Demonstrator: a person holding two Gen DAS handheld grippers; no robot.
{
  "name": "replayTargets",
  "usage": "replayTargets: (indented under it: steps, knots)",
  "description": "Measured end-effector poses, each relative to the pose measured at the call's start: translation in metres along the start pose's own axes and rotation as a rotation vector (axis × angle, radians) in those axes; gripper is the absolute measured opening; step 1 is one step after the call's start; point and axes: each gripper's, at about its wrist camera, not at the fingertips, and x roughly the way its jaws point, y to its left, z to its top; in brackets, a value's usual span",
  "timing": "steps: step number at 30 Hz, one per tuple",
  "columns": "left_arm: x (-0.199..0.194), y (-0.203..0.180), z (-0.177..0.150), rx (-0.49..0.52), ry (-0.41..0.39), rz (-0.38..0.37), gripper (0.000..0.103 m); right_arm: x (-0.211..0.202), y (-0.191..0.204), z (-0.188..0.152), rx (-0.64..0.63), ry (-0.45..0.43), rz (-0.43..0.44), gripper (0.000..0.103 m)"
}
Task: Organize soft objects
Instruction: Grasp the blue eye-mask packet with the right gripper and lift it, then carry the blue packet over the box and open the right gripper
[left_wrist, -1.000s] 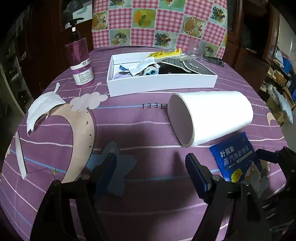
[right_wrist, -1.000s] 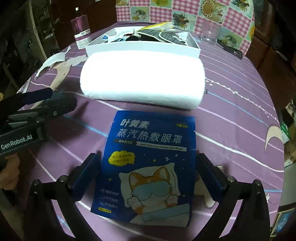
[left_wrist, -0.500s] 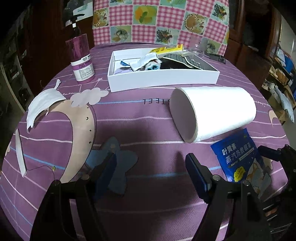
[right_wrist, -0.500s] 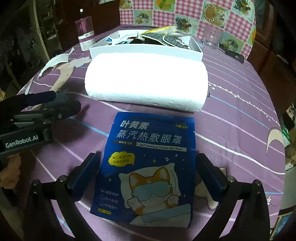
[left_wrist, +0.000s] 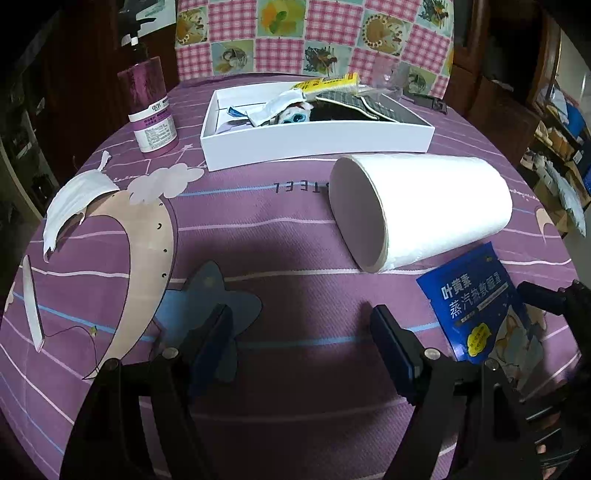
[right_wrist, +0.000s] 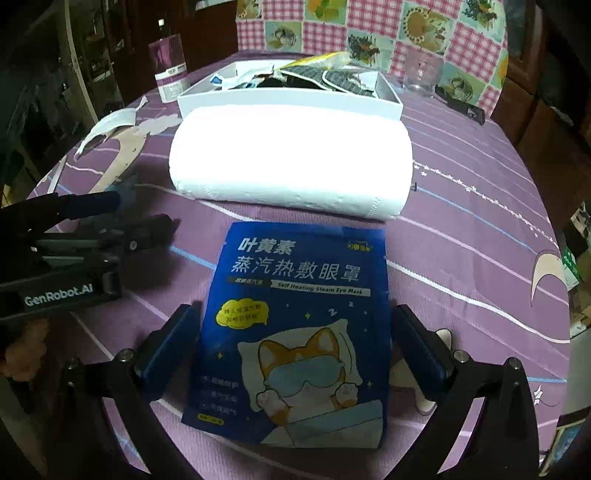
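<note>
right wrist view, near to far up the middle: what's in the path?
Blue steam eye mask packet between the open right gripper fingers → white paper towel roll lying on its side → white shallow box of items → pink checked chair cushion.

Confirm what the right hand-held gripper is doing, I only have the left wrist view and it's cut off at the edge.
Observer: The right hand-held gripper is open, one finger on each side of the blue eye mask packet, which lies flat on the tablecloth.
Operator: Pads touching it?
Observer: Cannot tell; the fingers sit right at its edges, and the packet is not lifted.
Operator: Anything behind the box I can't make out?
Observer: A clear glass stands just past the white box, on its right.
</note>
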Motion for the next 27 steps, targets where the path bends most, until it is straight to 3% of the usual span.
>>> replayTargets:
  steps: [2,7,13,19,27]
  knots:
    - [0.0,-0.002,-0.001,0.008,-0.001,0.001,0.077,-0.002,-0.002,-0.002,0.017,-0.005,-0.013,0.099]
    - [0.001,-0.007,-0.002,0.028,-0.006,0.008,0.077,-0.009,-0.01,-0.004,0.054,-0.019,-0.044,0.076]
    - [-0.001,-0.01,0.0,0.038,-0.016,-0.004,0.077,-0.013,-0.01,-0.003,0.048,-0.013,-0.07,0.062]
    - [-0.012,-0.006,0.006,0.014,-0.05,-0.041,0.077,-0.023,-0.022,0.001,0.111,0.003,-0.03,0.061]
    - [-0.037,-0.005,0.02,0.022,-0.071,-0.059,0.077,-0.066,-0.043,0.022,0.16,-0.032,-0.02,0.061]
